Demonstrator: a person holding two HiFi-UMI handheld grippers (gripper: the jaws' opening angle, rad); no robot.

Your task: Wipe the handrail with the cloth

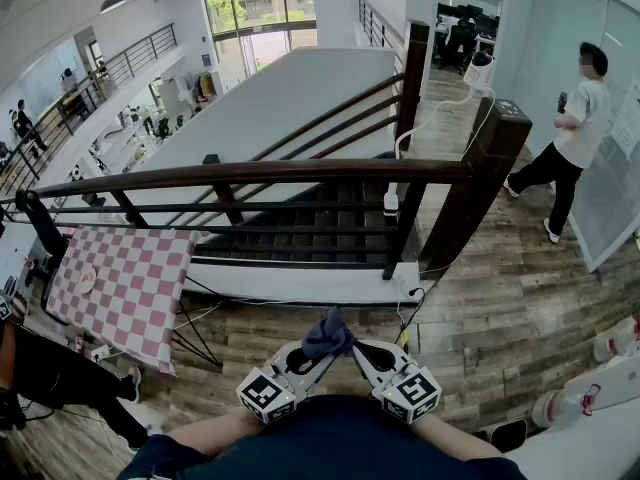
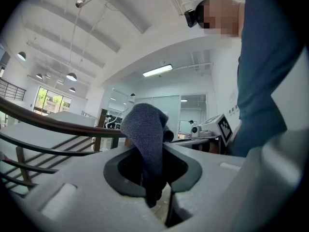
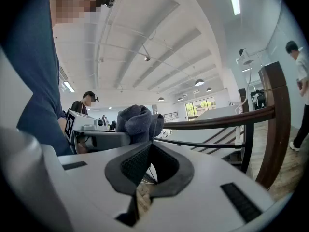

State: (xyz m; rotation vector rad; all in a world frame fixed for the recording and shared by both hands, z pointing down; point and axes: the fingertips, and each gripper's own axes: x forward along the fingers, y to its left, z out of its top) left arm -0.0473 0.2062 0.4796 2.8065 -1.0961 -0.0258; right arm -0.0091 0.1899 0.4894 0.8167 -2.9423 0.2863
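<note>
Head view: gripping the dark blue cloth (image 1: 328, 334) with the left gripper (image 1: 312, 353), jaws clamped on fabric hanging down through them. Touching the right gripper (image 1: 358, 350) to the same bunch, jaws closed and empty. Holding the cloth on the near side of the handrail (image 1: 260, 173), well apart from it.

Slate-blue cloth (image 1: 328, 335), dark brown handrail (image 1: 270, 173), and a pink-and-white checked board (image 1: 125, 286) at left.
</note>
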